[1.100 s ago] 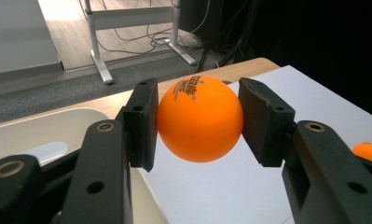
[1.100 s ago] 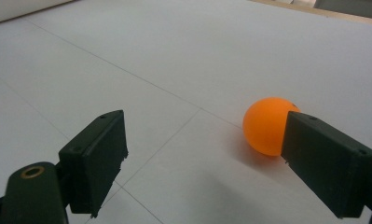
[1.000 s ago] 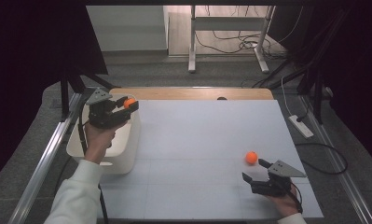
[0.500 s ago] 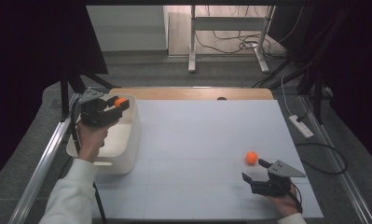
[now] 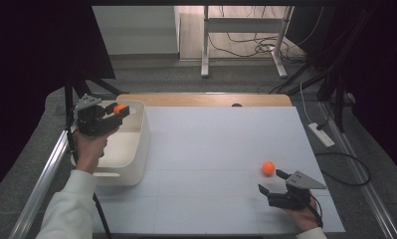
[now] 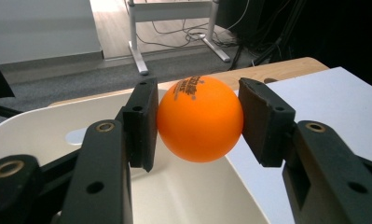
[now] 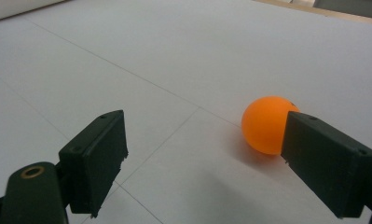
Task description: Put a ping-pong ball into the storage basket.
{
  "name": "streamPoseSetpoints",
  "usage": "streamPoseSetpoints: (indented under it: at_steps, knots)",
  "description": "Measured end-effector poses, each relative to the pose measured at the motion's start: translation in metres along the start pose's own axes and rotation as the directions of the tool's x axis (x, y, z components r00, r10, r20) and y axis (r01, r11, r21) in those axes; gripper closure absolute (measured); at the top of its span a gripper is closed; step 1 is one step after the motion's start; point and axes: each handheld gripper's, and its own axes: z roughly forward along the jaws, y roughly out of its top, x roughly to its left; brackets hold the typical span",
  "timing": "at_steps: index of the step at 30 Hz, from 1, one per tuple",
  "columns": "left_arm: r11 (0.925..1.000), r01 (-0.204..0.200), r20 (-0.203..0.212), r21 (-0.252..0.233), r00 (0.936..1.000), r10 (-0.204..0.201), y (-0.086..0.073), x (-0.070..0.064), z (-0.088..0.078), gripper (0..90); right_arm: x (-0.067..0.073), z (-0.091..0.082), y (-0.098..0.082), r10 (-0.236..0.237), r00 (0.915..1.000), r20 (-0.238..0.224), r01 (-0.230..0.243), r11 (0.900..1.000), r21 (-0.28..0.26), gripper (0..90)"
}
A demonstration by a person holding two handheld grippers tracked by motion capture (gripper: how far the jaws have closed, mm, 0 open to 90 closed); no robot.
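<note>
Left claw (image 5: 120, 110) moved left over bin (image 5: 136, 149), clamping ball (image 6: 200, 119); right claw (image 5: 271, 182) apart, seemingly resting.

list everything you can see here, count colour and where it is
orange ball in the left gripper: 1, orange with dark print, clamped between the jaws above the bin
orange ball on the mat: 1, orange, lying free at the near right, just ahead of the right gripper
bin: 1, cream white, at the left edge of the table
mat: 1, white with faint grid lines, covering most of the table
table: 1, wood edge showing along the far side
power strip: 1, white, on the floor to the right
desk frame: 1, white legs, on the floor beyond the table, cables under it
left gripper: 1, black, over the bin, shut on its ball
right gripper: 1, black, low at the near right, jaws open
sleeve: 1, white, lower left
</note>
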Motion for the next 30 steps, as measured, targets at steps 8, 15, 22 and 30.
streamPoseSetpoints:
  at_steps: [8,15,22,30]
  knots:
    - [0.9999,-0.001,-0.013,0.017,0.9999,0.001,0.001,0.002,0.004,50.4,0.001,0.001,0.001,-0.004,1.0,0.002,0.004,1.0,0.003,14.5]
    - [0.9988,0.013,-0.036,0.046,0.9993,-0.011,0.0,0.007,0.013,50.4,0.001,0.001,0.0,0.0,1.0,-0.001,0.0,1.0,0.001,14.5]
    - [0.9959,0.021,-0.051,0.088,0.9986,-0.016,-0.002,0.011,0.022,50.4,0.0,0.001,0.0,0.001,1.0,-0.001,-0.001,1.0,0.0,14.5]
    - [0.9892,0.03,-0.069,0.143,0.9974,-0.02,-0.004,0.016,0.037,50.4,0.001,0.001,0.0,0.0,1.0,0.0,0.0,1.0,0.005,14.8]
